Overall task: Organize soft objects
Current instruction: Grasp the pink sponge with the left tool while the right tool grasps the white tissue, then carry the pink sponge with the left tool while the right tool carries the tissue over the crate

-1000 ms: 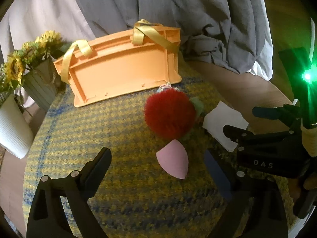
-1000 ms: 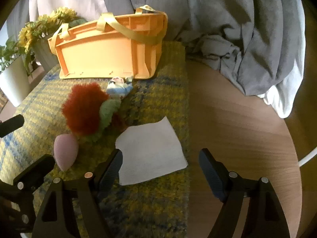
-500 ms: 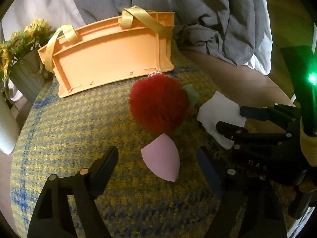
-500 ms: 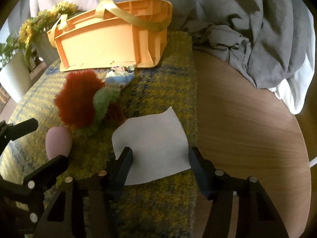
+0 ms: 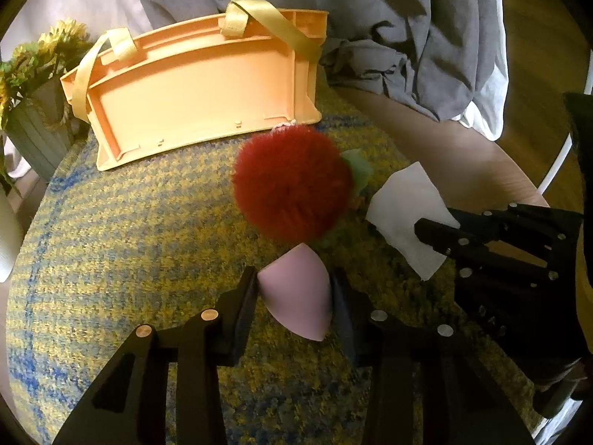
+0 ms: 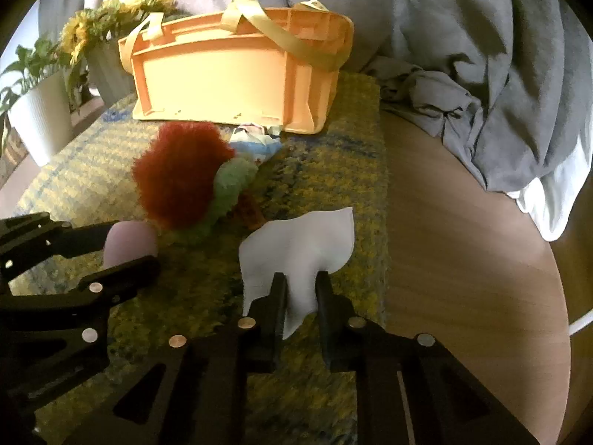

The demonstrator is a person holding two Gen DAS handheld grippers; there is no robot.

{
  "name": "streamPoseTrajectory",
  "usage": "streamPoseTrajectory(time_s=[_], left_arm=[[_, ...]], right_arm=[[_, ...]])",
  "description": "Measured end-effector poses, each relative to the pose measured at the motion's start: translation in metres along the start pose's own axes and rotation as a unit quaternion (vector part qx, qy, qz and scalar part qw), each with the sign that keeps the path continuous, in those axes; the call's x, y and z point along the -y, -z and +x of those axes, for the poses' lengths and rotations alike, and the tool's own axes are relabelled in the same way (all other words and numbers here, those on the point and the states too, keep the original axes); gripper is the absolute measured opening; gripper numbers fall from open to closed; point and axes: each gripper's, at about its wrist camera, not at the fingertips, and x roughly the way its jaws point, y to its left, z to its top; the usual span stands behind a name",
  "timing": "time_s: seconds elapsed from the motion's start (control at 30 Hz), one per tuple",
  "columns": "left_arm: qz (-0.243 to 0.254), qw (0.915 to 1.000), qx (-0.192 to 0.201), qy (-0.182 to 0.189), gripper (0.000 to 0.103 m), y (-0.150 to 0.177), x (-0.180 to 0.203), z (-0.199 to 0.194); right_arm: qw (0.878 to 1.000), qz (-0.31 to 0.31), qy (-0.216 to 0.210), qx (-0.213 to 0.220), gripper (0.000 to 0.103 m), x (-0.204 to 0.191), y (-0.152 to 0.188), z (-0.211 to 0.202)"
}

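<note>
Pink makeup sponge (image 5: 296, 289), lower centre of left view, clamped in left gripper (image 5: 294, 296) on yellow-blue woven mat (image 5: 129, 241); red pompom toy (image 5: 292, 193) touching its tip. Risk: snagging fur on lift.

White cloth (image 6: 296, 256), centre of right view, pinched and bunched in right gripper (image 6: 300, 293). Risk: shallow edge grip, slipping before orange basket (image 6: 229, 74), upper centre.

A home: round wooden table (image 6: 463, 241), woven yellow-blue mat (image 5: 129, 241), potted sunflowers (image 6: 107, 22), rumpled grey bedding (image 6: 481, 55).
</note>
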Motion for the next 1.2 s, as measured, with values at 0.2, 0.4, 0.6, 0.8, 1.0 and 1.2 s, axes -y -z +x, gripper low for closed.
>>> streamPoseTrajectory(time_s=[0.2, 0.4, 0.6, 0.8, 1.0, 1.2], left_arm=[[0.002, 0.9999, 0.014, -0.001, 0.038, -0.002, 0.001, -0.013], [0.004, 0.9996, 0.029, -0.005, 0.038, -0.004, -0.002, -0.025], [0.002, 0.9988, 0.048, -0.007, 0.038, -0.008, -0.007, -0.041], [-0.002, 0.9975, 0.070, -0.007, 0.038, -0.011, -0.014, -0.062], [-0.004, 0.9953, 0.097, -0.008, 0.038, -0.014, -0.023, -0.085], [-0.010, 0.9926, 0.121, -0.009, 0.038, -0.018, -0.033, -0.105]], right_arm=[[1.000, 0.024, 0.002, 0.014, 0.015, 0.004, -0.003, -0.015], [0.999, 0.037, 0.006, 0.026, 0.015, 0.002, -0.006, -0.030], [0.998, 0.048, 0.009, 0.043, 0.010, -0.003, -0.009, -0.048], [0.997, 0.057, 0.009, 0.060, 0.010, -0.010, -0.013, -0.065], [0.994, 0.069, 0.012, 0.078, 0.010, -0.019, -0.019, -0.084], [0.992, 0.080, 0.012, 0.094, 0.010, -0.026, -0.027, -0.098]])
